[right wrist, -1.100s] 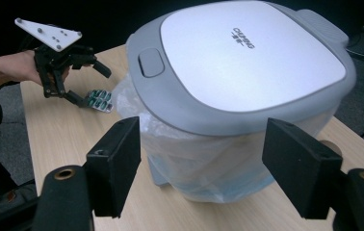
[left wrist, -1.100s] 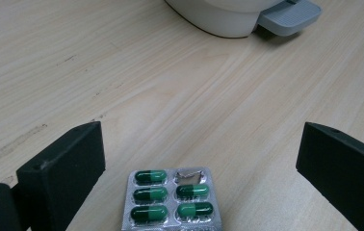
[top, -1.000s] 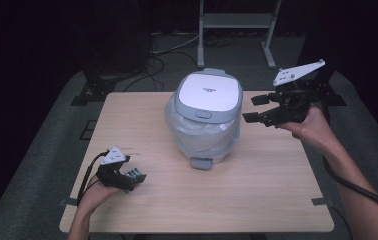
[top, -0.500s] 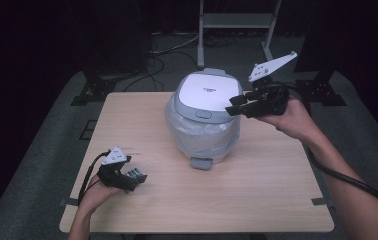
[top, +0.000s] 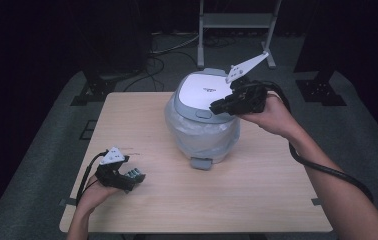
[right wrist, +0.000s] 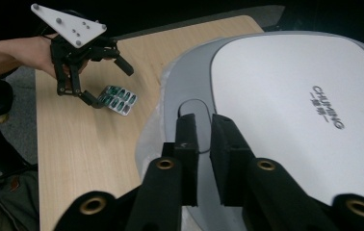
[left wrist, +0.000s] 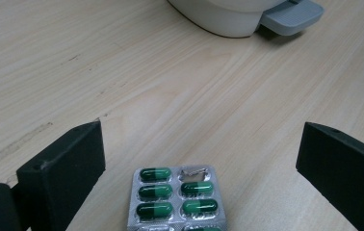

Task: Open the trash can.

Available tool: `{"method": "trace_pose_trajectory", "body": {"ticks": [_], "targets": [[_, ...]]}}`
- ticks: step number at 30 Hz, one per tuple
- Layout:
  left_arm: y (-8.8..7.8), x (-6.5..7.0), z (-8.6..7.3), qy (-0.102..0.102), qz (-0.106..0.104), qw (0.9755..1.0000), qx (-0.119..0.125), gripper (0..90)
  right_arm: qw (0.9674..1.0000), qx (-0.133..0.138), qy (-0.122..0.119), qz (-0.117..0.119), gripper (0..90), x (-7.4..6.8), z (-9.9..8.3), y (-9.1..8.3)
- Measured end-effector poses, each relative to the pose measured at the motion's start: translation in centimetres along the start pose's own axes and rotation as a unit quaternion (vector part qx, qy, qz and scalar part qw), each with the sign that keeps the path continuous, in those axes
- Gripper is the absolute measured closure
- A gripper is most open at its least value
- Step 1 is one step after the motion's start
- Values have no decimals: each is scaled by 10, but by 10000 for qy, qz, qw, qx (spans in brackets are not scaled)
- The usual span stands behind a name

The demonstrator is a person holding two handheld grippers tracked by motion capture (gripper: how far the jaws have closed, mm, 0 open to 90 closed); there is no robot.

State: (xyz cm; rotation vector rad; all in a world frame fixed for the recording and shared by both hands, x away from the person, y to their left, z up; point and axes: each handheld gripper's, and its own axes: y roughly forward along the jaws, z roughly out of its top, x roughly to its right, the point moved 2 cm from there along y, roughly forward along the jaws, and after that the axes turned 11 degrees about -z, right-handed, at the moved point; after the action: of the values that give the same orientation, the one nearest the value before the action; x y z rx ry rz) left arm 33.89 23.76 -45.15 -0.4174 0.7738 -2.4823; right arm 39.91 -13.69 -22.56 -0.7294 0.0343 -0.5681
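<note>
The right gripper (top: 217, 107) was positioned over the front of the rice cooker (top: 204, 120), which stood on the far middle part of the wooden table (top: 257, 185) with a clear plastic wrap around its body. In the right gripper view its jaws were nearly together, with only a narrow slit between them and nothing held in that slit; they had just been closing. The tips sat directly above the oval release button (right wrist: 197, 113) on the grey front edge of the white lid (right wrist: 295, 110); whether they actually touched the button could not be determined. The grey latch tab (top: 201, 163) at the cooker's base rested on the tabletop, facing the person. The left gripper (top: 132, 177) lay low near the table's near left corner, well apart from the cooker. Its jaws stood wide, one to each side of a blister pack of green capsules (left wrist: 177, 199), which lay flat on the wood between them without contact from either pad. One pocket of the pack (left wrist: 193, 172) appeared torn open. In the right gripper view the same pack (right wrist: 117, 99) was seen just beside the lower jaw of the left gripper (right wrist: 108, 82). A dark cable (top: 327, 167) trailed from the right gripper along the person's forearm.
</note>
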Motion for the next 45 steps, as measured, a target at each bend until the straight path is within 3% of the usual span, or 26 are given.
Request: {"method": "trace_pose_trajectory", "body": {"ticks": [7, 18, 28, 34, 35, 36, 45], "targets": [[-2, -1, 0, -6, 26, 10000, 37, 22, 9998, -29, -113, 139, 858, -6, 9, 16], [-5, -1, -1, -25, 62, 10000, 60, 22, 9996, -150, -220, 70, 883, -8, 9, 29], [-2, -1, -2, -3, 59, 10000, -24, 22, 9997, 69, -223, 35, 898, -11, 2, 32], [0, 1, -2, 29, 27, 10000, -62, 22, 9997, 227, -67, 2, 822, -10, -1, 28], [0, 0, -3, 5, 29, 10000, -54, 22, 9991, 407, 25, 90, 800, -10, -5, 22], [0, 0, -3, 5, 29, 10000, -54, 22, 9991, 407, 25, 90, 800, -10, -5, 22], [2, 1, -7, -40, 32, 9998, -192, 22, 9985, 491, 199, 113, 733, -11, -38, -3]]}}
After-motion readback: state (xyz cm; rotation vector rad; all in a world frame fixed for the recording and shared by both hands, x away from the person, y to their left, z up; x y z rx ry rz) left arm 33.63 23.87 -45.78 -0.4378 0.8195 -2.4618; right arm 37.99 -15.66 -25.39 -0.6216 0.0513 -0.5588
